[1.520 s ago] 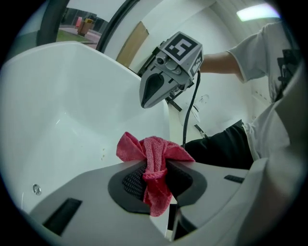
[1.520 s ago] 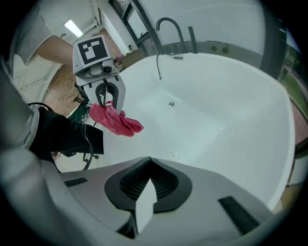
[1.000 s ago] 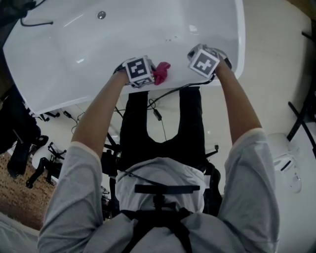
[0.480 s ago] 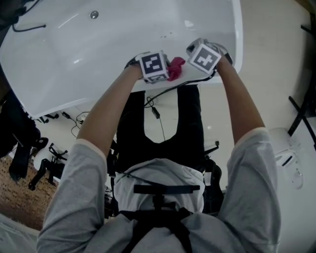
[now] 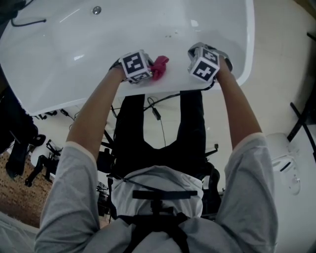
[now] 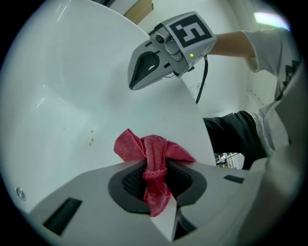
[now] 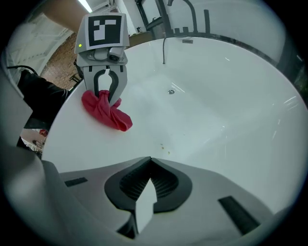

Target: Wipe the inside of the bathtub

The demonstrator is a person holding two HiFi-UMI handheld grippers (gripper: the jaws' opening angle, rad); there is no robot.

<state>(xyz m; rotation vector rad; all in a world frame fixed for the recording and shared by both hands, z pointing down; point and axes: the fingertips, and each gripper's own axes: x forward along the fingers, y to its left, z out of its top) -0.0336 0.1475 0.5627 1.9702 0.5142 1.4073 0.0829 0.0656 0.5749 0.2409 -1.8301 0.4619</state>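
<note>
A white bathtub (image 5: 98, 44) lies below me, its near rim under both hands. My left gripper (image 5: 148, 69) is shut on a red cloth (image 5: 159, 66), which bunches out past the jaws (image 6: 153, 153) and rests on the tub's near rim (image 7: 106, 111). My right gripper (image 5: 195, 54) hangs just right of the cloth, over the rim, its jaws shut with nothing between them. The right gripper view shows small brownish specks (image 7: 163, 145) on the tub's inner slope, and the drain (image 7: 171, 91) further down.
A chrome overflow fitting (image 5: 97, 10) sits at the tub's far end, with a dark cable (image 5: 27, 22) draped over the far left rim. Black stands and cables (image 5: 34, 163) crowd the floor at left. A white appliance (image 5: 289, 168) stands at right.
The left gripper with the red cloth slid right along the rim toward the right gripper, then back left a little. The right gripper stayed nearly in place.
</note>
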